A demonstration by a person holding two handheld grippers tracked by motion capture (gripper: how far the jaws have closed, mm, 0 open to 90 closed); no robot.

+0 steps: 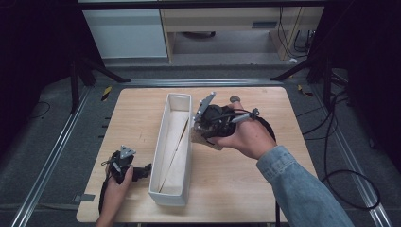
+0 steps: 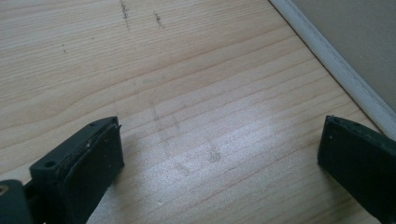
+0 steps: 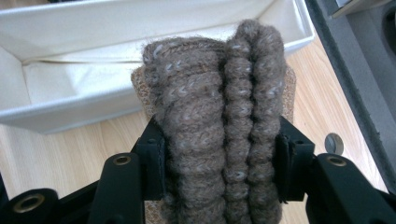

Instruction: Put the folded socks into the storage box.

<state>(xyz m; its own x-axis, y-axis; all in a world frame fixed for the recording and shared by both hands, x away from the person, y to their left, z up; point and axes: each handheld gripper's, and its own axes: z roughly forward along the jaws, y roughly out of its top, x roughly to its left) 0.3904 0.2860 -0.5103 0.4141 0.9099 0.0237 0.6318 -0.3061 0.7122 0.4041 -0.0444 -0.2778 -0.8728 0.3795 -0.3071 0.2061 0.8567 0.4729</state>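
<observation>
Clamping a folded brown knitted piece [image 3: 219, 121] between its two black jaws, the right gripper [image 1: 204, 128] stands about half closed, the pads pressed into the wool on either side; in the right gripper view the folds run upward from the jaws toward twelve o'clock, so the bundle's long axis continues the gripper's own line, its free end leading.

From that gripper outward, the long white box [image 1: 173, 151] lies just beside it at nine o'clock in the high view, and the wool's tip points that way, almost over the box's near wall; I judge the coming move to be a short carry in that direction and then a lowering into the open trough. The box's long axis runs from twelve to six o'clock down the wooden table [image 1: 236, 179], so the bundle now lies across it; a turn of the wrist would likely be needed for the piece to lie lengthwise inside. The right hand [image 1: 243, 135] is plainly the nearer one to the box's far half.

At seven o'clock from the box's middle, the left gripper [image 1: 142, 171] rests low by the box's near end, its jaws wide apart with nothing between them but bare wood; the box's white wall [image 2: 336, 65] passes at its two o'clock.
</observation>
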